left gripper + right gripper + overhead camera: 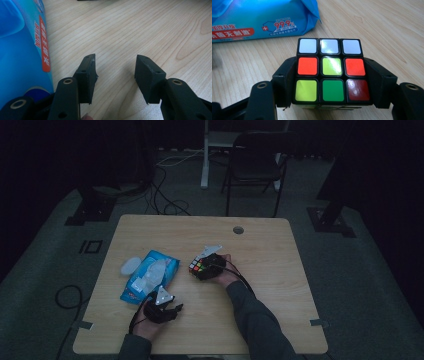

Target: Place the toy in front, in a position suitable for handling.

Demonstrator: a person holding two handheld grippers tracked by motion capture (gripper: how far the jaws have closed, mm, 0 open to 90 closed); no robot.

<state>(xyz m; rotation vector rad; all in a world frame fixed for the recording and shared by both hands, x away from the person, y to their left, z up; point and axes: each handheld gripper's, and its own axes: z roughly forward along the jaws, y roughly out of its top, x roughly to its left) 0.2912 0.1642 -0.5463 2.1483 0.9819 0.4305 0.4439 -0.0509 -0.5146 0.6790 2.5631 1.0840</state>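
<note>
high view: the right gripper (pixel 202 266) clamps the puzzle cube (pixel 197 265) near the table (pixel 260 245) centre; the left gripper (pixel 167 307) sits by the near edge beside the blue wipes pack (pixel 150 275).
left gripper view: jaws parted wide over bare wood.
right gripper view: jaws press the cube's two sides.

A dim lab-like room: wooden table (pixel 260 250), folding chair (pixel 255 162), floor cables (pixel 165 195), stand bases (pixel 92 207).

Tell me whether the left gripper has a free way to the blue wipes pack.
Probably yes. The left gripper is open and empty, and the blue wipes pack lies right beside its fingers on the table, with nothing between them.
</note>
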